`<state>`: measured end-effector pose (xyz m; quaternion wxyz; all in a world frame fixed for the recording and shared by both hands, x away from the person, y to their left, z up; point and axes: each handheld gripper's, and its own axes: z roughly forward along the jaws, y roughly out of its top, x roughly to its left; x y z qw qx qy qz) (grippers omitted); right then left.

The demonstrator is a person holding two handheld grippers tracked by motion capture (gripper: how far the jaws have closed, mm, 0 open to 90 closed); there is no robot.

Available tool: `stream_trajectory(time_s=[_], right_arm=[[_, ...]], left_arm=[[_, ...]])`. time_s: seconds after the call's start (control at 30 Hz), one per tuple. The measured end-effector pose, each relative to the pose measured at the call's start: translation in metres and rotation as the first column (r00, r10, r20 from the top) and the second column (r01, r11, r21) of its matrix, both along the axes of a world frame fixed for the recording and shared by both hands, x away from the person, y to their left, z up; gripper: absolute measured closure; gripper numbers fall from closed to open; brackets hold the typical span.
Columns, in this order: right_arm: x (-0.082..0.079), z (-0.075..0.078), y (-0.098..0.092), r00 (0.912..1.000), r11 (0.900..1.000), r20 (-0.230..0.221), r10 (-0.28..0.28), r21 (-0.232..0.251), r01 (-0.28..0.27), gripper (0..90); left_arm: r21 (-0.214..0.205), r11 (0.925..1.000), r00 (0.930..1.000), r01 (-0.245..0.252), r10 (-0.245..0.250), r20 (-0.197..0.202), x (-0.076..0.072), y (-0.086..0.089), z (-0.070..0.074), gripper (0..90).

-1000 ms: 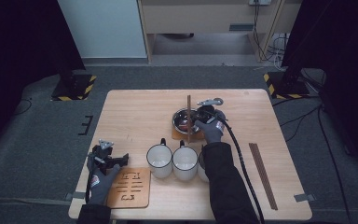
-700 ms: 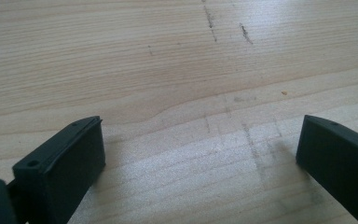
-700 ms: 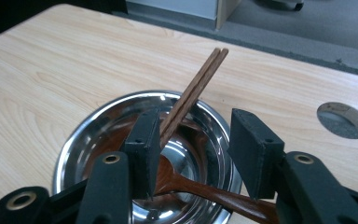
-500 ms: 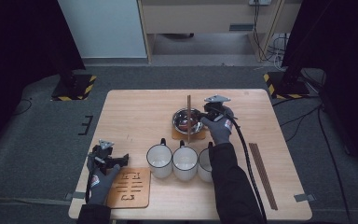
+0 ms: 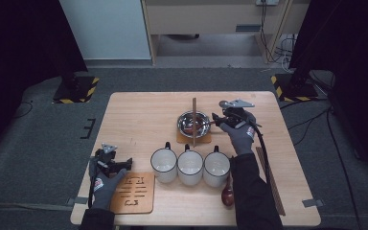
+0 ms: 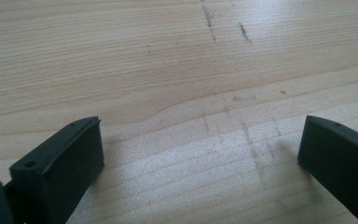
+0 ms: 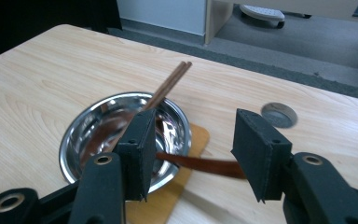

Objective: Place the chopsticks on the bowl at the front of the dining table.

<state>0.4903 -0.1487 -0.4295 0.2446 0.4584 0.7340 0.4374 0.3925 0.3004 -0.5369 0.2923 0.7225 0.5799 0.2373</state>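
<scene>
A steel bowl [image 5: 193,123] [image 7: 121,135] sits on a wooden coaster [image 5: 193,138] at the table's middle back. A pair of brown chopsticks [image 5: 194,108] [image 7: 168,86] lies across the bowl's rim. A brown spoon's handle [image 7: 200,164] leans out of the bowl toward my right gripper [image 5: 214,120] [image 7: 191,149]. That gripper hovers just right of the bowl; its jaws have just been opening and stand apart, with the handle low between them and untouched. My left gripper [image 5: 126,165] [image 6: 200,154] rests open over bare wood at the front left.
Three white mugs [image 5: 190,166] stand in a row in front of the bowl. A slotted wooden trivet [image 5: 133,192] lies at the front left, a wooden spoon [image 5: 227,194] beside my right forearm, a long dark strip [image 5: 270,179] near the right edge.
My right hand has drawn to the right, away from the bowl, and its forearm has uncovered the third mug. The left gripper has stayed put.
</scene>
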Motion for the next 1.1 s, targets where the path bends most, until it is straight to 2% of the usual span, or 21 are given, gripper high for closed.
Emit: stream_trajectory(time_s=[0.2,0.4,0.57,0.83,1.0,1.1], right_arm=[[-0.016,-0.003,-0.025,0.9999,0.9998,-0.003,-0.015,-0.010,0.015,47.6],[-0.034,-0.013,-0.051,0.9993,0.9993,-0.010,-0.036,0.008,0.036,47.0],[-0.047,-0.023,-0.069,0.9989,0.9991,-0.018,-0.043,0.004,0.043,45.8],[-0.065,-0.044,-0.092,0.9980,0.9987,-0.038,-0.050,0.007,0.050,44.2],[-0.076,-0.056,-0.106,0.9977,0.9984,-0.039,-0.056,-0.003,0.056,43.9],[-0.082,-0.061,-0.115,0.9963,0.9969,-0.037,-0.078,-0.012,0.077,43.6]], left_arm=[[0.000,1.0000,1.0000,-0.002,0.002,0.000,0.000,0.000,0.000,0.0],[-0.001,1.0000,1.0000,-0.002,0.002,0.000,0.000,0.000,0.000,0.0],[-0.004,1.0000,1.0000,-0.005,0.005,0.005,-0.001,0.000,0.000,0.7],[-0.009,0.9998,0.9995,-0.015,0.016,0.026,-0.004,0.002,0.001,8.9],[-0.011,0.9999,0.9996,-0.004,0.004,0.027,-0.006,0.001,0.004,19.7],[-0.018,0.9998,0.9996,0.010,-0.010,0.025,-0.007,0.000,0.005,23.6]])
